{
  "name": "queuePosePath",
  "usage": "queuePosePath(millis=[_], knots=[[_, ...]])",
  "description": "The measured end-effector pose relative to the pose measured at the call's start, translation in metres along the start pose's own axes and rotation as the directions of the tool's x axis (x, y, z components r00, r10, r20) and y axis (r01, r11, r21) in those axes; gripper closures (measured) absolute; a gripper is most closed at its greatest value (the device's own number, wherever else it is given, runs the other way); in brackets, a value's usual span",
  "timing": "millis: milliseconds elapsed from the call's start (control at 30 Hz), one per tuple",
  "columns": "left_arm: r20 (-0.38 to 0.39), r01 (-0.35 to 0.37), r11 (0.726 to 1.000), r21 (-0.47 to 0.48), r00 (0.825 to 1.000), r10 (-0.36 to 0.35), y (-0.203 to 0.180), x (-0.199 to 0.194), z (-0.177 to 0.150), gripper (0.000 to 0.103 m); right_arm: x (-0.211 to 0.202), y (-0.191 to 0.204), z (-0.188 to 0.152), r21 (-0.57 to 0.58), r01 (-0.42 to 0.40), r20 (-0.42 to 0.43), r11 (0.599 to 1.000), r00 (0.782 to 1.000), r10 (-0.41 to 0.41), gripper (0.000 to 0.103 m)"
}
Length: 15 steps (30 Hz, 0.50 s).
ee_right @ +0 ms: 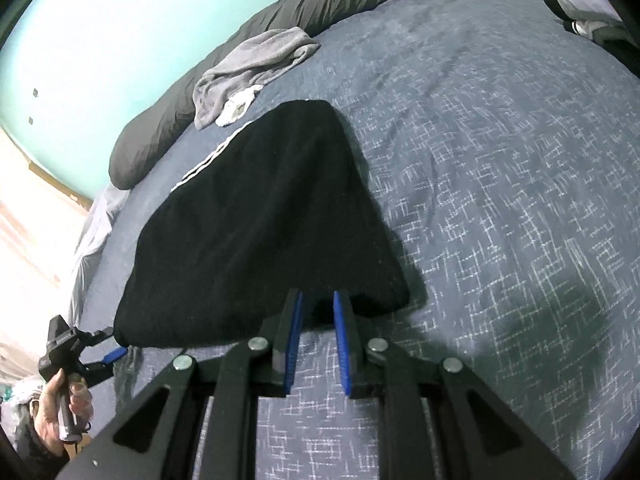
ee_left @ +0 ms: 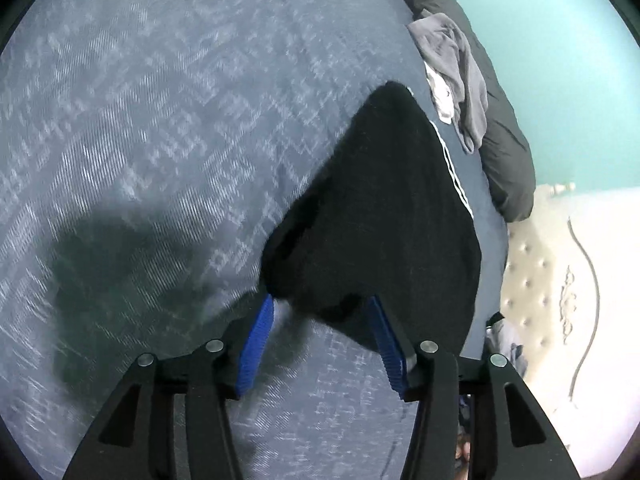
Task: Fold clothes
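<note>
In the right wrist view, a hand at the lower left of the frame holds the left gripper, its blue-padded jaws spread apart at the corner of the black garment, not pinching it. The garment, with white stripes along its left edge, lies folded across the middle of the frame on the blue patterned bedspread. At lower centre the right gripper is clamped on its near hem. A crumpled grey towel lies at upper left.
</note>
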<state>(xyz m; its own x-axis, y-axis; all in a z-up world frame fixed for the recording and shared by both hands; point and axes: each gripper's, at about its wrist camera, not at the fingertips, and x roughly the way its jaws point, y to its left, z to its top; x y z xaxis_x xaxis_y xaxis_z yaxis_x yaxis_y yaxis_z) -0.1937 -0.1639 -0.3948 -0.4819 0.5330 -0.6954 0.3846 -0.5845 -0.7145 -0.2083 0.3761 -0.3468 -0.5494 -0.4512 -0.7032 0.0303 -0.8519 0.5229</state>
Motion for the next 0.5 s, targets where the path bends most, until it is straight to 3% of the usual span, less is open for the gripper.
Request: queuePosePath(millis=[500], knots=[[0.124, -0.087, 0.996, 0.009, 0.989, 0.085, -0.005, 0.01, 0.014, 0.048, -0.005, -0.01, -0.006, 0.009, -0.033, 0.025, 0.999, 0.999, 0.033, 0.089]])
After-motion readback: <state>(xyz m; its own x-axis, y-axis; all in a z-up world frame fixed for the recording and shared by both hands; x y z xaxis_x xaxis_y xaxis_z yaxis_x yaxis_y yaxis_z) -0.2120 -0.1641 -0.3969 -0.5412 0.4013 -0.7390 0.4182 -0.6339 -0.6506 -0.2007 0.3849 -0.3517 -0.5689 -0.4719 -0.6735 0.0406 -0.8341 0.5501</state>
